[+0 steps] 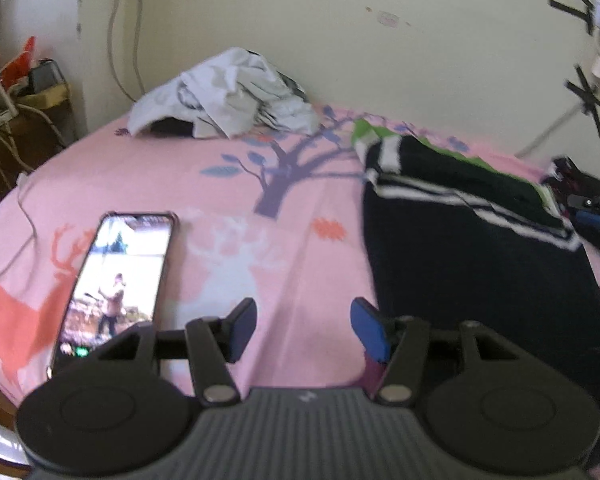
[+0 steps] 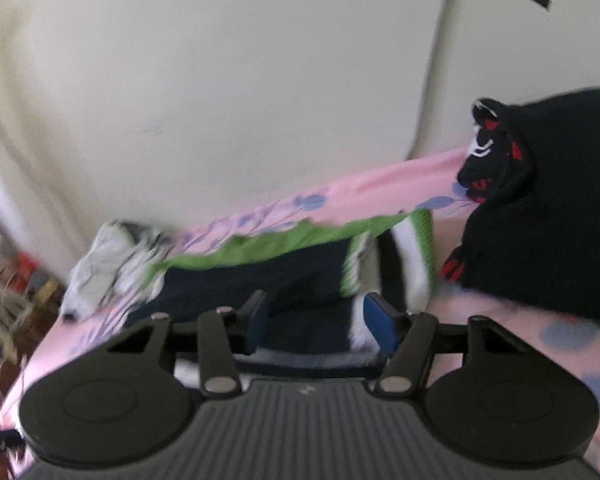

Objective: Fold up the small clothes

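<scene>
The black knitted garment with red marks [image 2: 540, 216] runs off the right wrist view's right edge. Motion blur smears the crumpled grey-white cloth heap [image 2: 108, 264].

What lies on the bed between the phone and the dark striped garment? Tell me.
In the left wrist view, only bare pink printed sheet lies between the phone and the dark striped garment.

A phone [image 1: 116, 284] lay lit on the pink bedsheet [image 1: 228, 208] at my near left, its screen facing up. A white cable [image 1: 24, 224] trailed over the sheet's left edge, and a cream wall [image 1: 340, 40] stood behind.
</scene>
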Action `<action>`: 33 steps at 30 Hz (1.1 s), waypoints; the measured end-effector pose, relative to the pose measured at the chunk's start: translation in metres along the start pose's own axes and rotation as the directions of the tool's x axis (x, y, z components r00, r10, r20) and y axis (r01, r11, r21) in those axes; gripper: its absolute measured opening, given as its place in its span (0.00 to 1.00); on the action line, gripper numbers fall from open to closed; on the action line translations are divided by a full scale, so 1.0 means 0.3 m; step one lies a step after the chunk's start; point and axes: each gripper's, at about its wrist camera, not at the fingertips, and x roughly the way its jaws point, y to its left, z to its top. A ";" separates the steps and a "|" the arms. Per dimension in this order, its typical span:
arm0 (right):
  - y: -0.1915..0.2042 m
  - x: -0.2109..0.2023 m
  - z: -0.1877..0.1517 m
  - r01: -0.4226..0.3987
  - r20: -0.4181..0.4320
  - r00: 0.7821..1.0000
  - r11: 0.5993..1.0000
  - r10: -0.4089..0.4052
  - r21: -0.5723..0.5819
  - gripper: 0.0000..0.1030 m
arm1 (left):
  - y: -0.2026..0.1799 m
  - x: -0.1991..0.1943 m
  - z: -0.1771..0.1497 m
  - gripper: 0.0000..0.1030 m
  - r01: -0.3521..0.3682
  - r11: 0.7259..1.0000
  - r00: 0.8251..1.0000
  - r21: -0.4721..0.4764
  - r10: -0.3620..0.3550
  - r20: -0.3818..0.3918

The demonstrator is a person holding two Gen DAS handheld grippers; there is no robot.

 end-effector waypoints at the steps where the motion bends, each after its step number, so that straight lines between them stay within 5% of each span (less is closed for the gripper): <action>1: 0.039 -0.028 -0.034 0.042 -0.013 0.999 0.997 -0.043 -0.070 0.57 | -0.012 0.009 -0.008 0.52 0.013 1.000 1.000 0.015 -0.013 -0.011; 4: 0.120 -0.098 -0.126 0.136 -0.023 0.989 0.971 -0.143 -0.194 0.63 | -0.062 0.041 -0.032 0.52 0.049 0.997 0.998 0.063 -0.046 -0.035; 10: 0.161 -0.181 -0.222 0.239 -0.009 0.969 0.939 -0.249 -0.247 0.66 | -0.139 0.053 -0.078 0.52 0.105 0.985 0.994 0.139 -0.100 -0.044; 25: 0.143 -0.218 -0.305 0.301 -0.043 0.947 0.927 -0.318 -0.226 0.68 | -0.137 -0.006 -0.166 0.46 0.139 0.971 0.989 0.195 -0.125 -0.081; 28: 0.120 -0.264 -0.308 0.241 -0.060 0.965 0.954 -0.255 -0.176 0.68 | -0.135 -0.012 -0.166 0.46 0.142 0.970 0.988 0.197 -0.126 -0.092; 31: 0.080 -0.367 -0.338 0.053 -0.108 0.992 0.997 -0.060 -0.062 0.62 | -0.121 -0.023 -0.164 0.46 0.162 0.970 0.984 0.181 -0.143 -0.110; 33: 0.059 -0.429 -0.375 -0.061 -0.151 0.987 0.998 0.061 0.004 0.60 | -0.108 -0.030 -0.164 0.46 0.199 0.968 0.975 0.153 -0.179 -0.134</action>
